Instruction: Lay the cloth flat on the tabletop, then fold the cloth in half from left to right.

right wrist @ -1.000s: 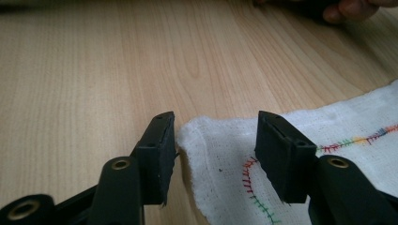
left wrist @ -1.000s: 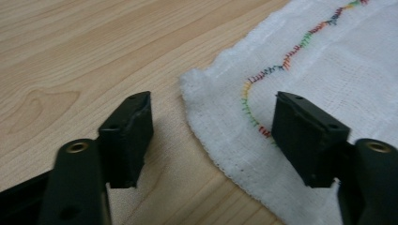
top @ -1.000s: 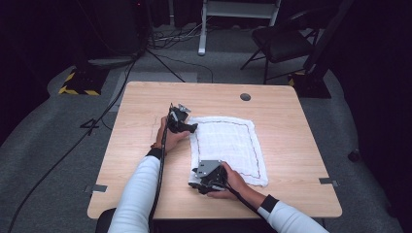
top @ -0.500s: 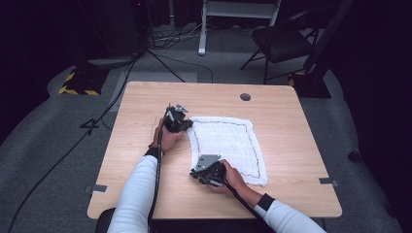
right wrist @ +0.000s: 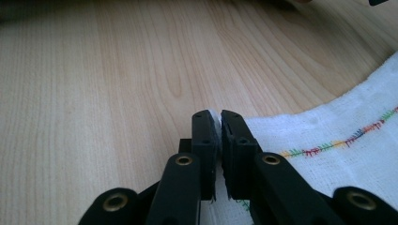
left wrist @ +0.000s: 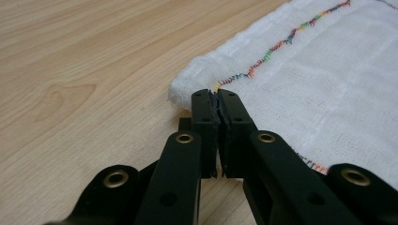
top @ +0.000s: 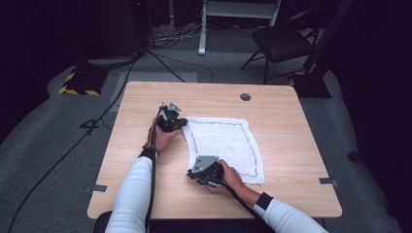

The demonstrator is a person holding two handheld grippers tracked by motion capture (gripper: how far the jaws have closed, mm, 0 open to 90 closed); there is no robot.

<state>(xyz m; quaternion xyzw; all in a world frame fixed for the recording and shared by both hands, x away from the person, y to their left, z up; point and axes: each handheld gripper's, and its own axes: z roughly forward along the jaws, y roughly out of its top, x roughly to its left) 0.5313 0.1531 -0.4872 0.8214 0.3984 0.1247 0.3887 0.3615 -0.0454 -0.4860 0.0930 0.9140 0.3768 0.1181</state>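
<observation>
Holding one white cloth [top: 223, 145], rainbow-stitched border, spread flat on my wooden table [top: 286, 116]. My left gripper [top: 180, 125] had just closed its jaws on the far-left corner; my right gripper [top: 193, 174] had just closed its jaws on the near-left corner. Both were clamped on fabric, the left edge bowed between them.

A wooden table [top: 145, 160] with a grommet hole [top: 245, 96]; beyond it, a folding chair [top: 284, 41].
</observation>
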